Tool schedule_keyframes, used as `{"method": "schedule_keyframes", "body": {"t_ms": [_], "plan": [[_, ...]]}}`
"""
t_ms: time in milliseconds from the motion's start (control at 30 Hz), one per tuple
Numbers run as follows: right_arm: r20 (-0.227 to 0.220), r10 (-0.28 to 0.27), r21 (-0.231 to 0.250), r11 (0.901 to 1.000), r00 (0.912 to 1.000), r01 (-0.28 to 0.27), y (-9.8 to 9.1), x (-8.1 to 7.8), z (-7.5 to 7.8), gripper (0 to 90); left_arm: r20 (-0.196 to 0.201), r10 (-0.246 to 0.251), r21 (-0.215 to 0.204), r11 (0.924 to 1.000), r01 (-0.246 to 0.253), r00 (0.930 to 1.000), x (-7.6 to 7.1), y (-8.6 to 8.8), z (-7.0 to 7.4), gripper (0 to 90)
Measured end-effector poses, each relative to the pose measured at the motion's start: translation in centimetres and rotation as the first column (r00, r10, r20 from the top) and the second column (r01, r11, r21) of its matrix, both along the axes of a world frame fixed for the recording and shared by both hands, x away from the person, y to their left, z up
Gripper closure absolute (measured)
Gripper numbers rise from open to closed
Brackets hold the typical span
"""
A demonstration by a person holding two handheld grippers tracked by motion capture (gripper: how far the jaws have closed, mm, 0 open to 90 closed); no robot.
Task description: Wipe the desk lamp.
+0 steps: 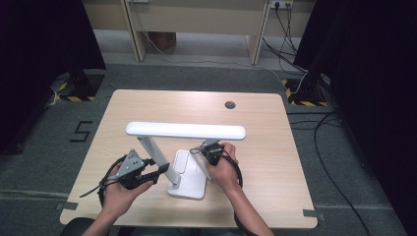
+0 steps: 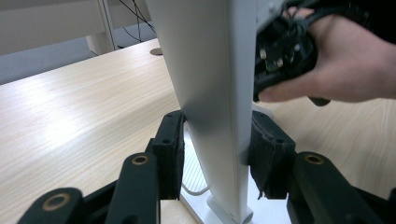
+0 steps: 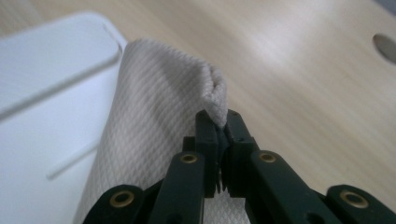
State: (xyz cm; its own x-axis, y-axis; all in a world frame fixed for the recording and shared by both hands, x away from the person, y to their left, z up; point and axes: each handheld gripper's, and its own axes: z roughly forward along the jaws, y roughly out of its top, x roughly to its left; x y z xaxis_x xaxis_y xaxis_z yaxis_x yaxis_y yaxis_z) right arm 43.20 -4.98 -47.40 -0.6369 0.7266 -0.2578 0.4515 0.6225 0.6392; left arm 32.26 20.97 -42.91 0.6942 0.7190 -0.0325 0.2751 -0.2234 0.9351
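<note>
The lamp stood mid-table, its post squeezed by the left gripper. The right gripper, at the lamp's three o'clock, pinched a cloth. Hard wiping might tip the lamp.

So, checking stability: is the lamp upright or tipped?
Upright: the lamp has its base flat on the table, with the left gripper clamping its stem.

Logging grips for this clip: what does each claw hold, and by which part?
The left claw clamps the white desk lamp by the lower part of its slanted arm, just above the base. The right claw pinches a beige cloth at a bunched fold on its edge.
</note>
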Motion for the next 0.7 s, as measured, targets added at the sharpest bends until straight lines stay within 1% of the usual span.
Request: {"method": "schedule_keyframes", "body": {"t_ms": [100, 133, 167, 200, 233, 267, 300, 333, 367, 400, 433, 467, 533, 600, 667, 700], "plan": [[0.035, 0.03, 0.039, 0.9987, 0.9989, -0.031, 1.4, 0.3, 1.3, 87.3, 0.0, -0.001, 0.003, 1.0, 0.001, 1.0, 0.0, 0.0, 0.0, 58.6], [0.038, 0.05, 0.057, 0.997, 0.998, -0.052, 2.3, 0.5, 1.8, 87.3, 0.0, -0.001, 0.002, 1.0, 0.001, 1.0, 0.0, 0.0, 0.0, 58.5], [0.043, 0.067, 0.064, 0.9955, 0.9968, -0.07, 3.1, 0.7, 2.0, 87.3, -0.001, 0.0, 0.001, 1.0, 0.0, 1.0, 0.0, 0.0, 0.0, 58.6], [0.04, 0.065, 0.074, 0.995, 0.9971, -0.068, 4.0, 0.7, 2.2, 87.2, -0.002, 0.0, -0.001, 1.0, 0.0, 1.0, 0.0, 0.0, 0.0, 58.6], [0.051, 0.104, 0.065, 0.9921, 0.9933, -0.107, 4.8, 1.0, 2.2, 87.2, -0.001, 0.0, 0.002, 1.0, 0.0, 1.0, 0.0, 0.0, 0.0, 58.6], [0.037, 0.104, 0.071, 0.9918, 0.9939, -0.106, 5.7, 1.0, 2.1, 87.2, -0.001, 0.0, 0.0, 1.0, 0.0, 1.0, 0.0, 0.0, -0.1, 58.5], [0.025, 0.118, 0.073, 0.9902, 0.9927, -0.119, 6.5, 1.2, 1.8, 87.2, -0.003, 0.0, -0.001, 1.0, 0.0, 1.0, 0.0, 0.0, -0.1, 58.4], [0.025, 0.144, 0.06, 0.9875, 0.9892, -0.146, 7.1, 1.3, 1.5, 87.2, -0.003, 0.0, 0.0, 1.0, 0.0, 1.0, 0.0, 0.0, -0.1, 58.4], [0.018, 0.159, 0.053, 0.9858, 0.9871, -0.16, 7.7, 1.5, 1.1, 87.2, -0.005, -0.001, 0.0, 1.0, 0.001, 1.0, 0.0, 0.0, -0.1, 58.3], [-0.007, 0.158, 0.05, 0.9862, 0.9874, -0.158, 8.1, 1.5, 0.6, 87.2, -0.006, -0.002, 0.0, 1.0, 0.002, 1.0, 0.0, 0.1, -0.1, 58.3], [-0.013, 0.161, 0.047, 0.9859, 0.9868, -0.161, 8.3, 1.5, 0.3, 87.2, -0.006, -0.003, -0.001, 1.0, 0.003, 1.0, 0.0, 0.1, -0.1, 58.3], [-0.03, 0.151, 0.05, 0.9875, 0.988, -0.15, 8.4, 1.5, 0.0, 87.2, -0.007, -0.005, -0.007, 1.0, 0.005, 1.0, 0.0, 0.1, -0.2, 58.4], [-0.039, 0.165, 0.046, 0.9855, 0.9855, -0.163, 8.4, 1.7, -0.7, 87.1, -0.012, -0.005, -0.006, 1.0, 0.005, 0.9999, 0.1, 0.0, -0.3, 58.5], [-0.038, 0.158, 0.057, 0.9861, 0.9867, -0.156, 8.3, 1.6, -0.8, 87.1, -0.011, -0.004, -0.007, 1.0, 0.004, 0.9999, 0.1, -0.1, -0.4, 58.5], [-0.038, 0.154, 0.051, 0.9871, 0.9873, -0.152, 8.2, 1.6, -0.7, 87.1, -0.012, -0.002, -0.007, 1.0, 0.002, 0.9999, 0.1, -0.1, -0.5, 58.7], [-0.035, 0.169, 0.048, 0.9848, 0.985, -0.167, 8.0, 1.7, -0.7, 87.0, -0.013, -0.001, -0.007, 1.0, 0.001, 0.9999, 0.1, -0.1, -0.5, 58.8]]}}
